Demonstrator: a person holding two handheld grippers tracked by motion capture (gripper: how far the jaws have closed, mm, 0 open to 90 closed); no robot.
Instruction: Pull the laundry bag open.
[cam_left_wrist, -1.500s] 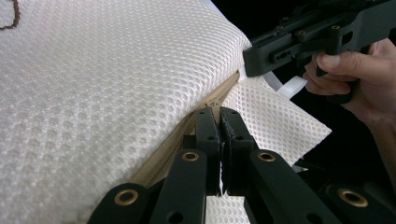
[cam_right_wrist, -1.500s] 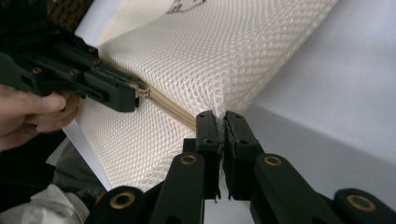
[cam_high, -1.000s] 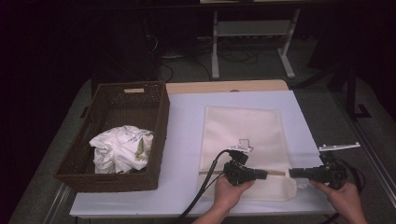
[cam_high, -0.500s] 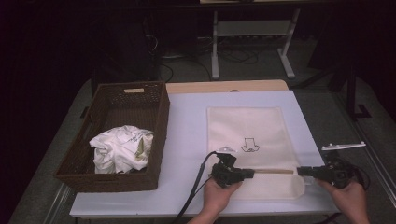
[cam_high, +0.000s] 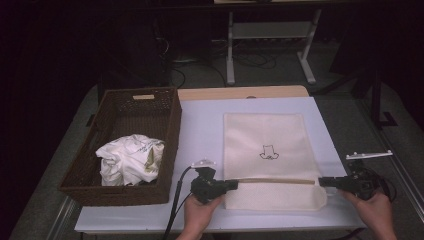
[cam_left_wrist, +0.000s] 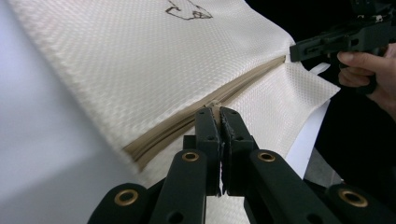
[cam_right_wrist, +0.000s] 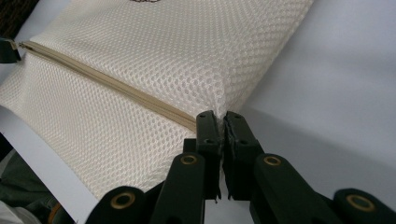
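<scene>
A basket (cam_high: 125, 145) holding crumpled cloth (cam_high: 130, 159) sits at left of frame on the table (cam_high: 200, 125). At lower centre, my left claw (cam_high: 233, 185) is clamped on the zipper pull (cam_left_wrist: 214, 103) of the mesh bag (cam_high: 265, 140). At lower right, my right claw (cam_high: 322, 181) pinches the bag's edge.

Zipper pull (cam_left_wrist: 214, 103) hidden between left claw (cam_left_wrist: 220, 112) jaws; basket (cam_high: 165, 135) contents under crumpled cloth (cam_high: 130, 159) unseen; bag print (cam_left_wrist: 187, 9) cropped.

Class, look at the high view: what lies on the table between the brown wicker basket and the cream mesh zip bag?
Bare white table cover separates basket and bag, seen in the high view.
</scene>
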